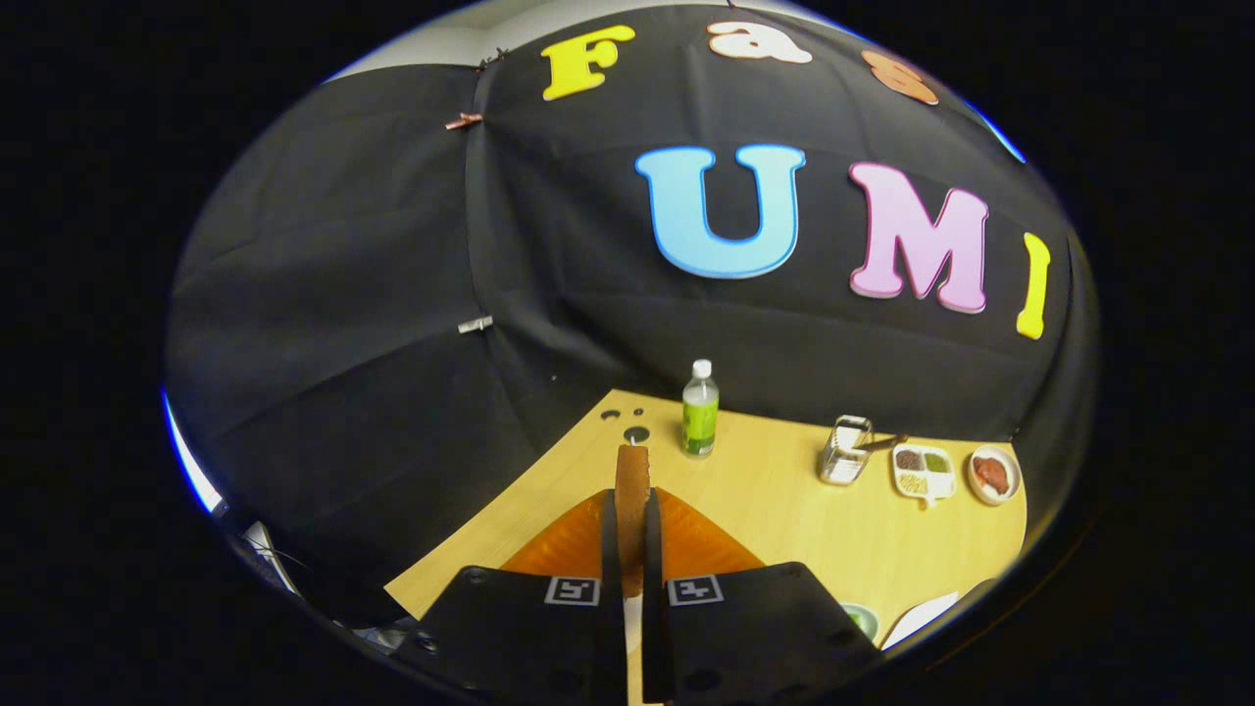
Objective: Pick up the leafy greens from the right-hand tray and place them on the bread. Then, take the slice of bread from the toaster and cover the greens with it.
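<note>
Bread slice (632, 480) stood on edge, pinched between both fingers (632, 549), above the orange toaster (686, 544); bottle (700, 409) beyond on the desk (775, 510).

We see even, soft overhead light, no hard glare. The worktop (784, 500) is the brightest area, w/ a mild sheen; the black cloth wall (392, 294) soaks up light & reads dim, its folds showing as faint grey creases. Shadows are short & weak: a small one beside the bottle (700, 409), thin ones under the far dishes. Fisheye distortion is strong, so the worktop edges curve & things near the rim shrink & smear. A blue fringe runs along the rim. The tongs (632, 549), closest to the lens, look slightly soft; mid-distance is sharpest. Far dishes are too small for detail.
</note>
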Demonstrator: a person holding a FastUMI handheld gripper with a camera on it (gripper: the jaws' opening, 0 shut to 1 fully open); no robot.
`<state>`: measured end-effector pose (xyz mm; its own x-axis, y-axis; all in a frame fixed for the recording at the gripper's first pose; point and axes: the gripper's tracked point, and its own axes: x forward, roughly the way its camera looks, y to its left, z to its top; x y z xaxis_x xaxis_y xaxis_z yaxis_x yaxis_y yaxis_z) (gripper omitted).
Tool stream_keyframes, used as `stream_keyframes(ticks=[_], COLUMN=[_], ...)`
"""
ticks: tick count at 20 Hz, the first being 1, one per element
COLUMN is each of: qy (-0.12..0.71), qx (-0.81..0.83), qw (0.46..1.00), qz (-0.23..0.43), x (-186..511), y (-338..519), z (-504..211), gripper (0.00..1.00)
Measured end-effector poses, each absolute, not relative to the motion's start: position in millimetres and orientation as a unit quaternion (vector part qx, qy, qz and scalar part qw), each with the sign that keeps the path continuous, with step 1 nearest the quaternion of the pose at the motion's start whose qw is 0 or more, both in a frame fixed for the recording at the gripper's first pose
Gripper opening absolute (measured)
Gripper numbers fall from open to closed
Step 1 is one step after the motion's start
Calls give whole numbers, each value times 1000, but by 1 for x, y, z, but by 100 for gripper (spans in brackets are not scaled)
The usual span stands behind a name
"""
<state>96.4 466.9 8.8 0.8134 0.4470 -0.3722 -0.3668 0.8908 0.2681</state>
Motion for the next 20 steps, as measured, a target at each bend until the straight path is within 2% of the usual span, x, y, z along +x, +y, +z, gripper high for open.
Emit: stream_keyframes(ticks=[5,11,20], qy=[204,248,341], qx=[82,58,165], qw=[960,961,921], qz=[173,105,87], x=[84,48,4], y=[379,282,276], z=[17,-51,-169], gripper=[10,10,10])
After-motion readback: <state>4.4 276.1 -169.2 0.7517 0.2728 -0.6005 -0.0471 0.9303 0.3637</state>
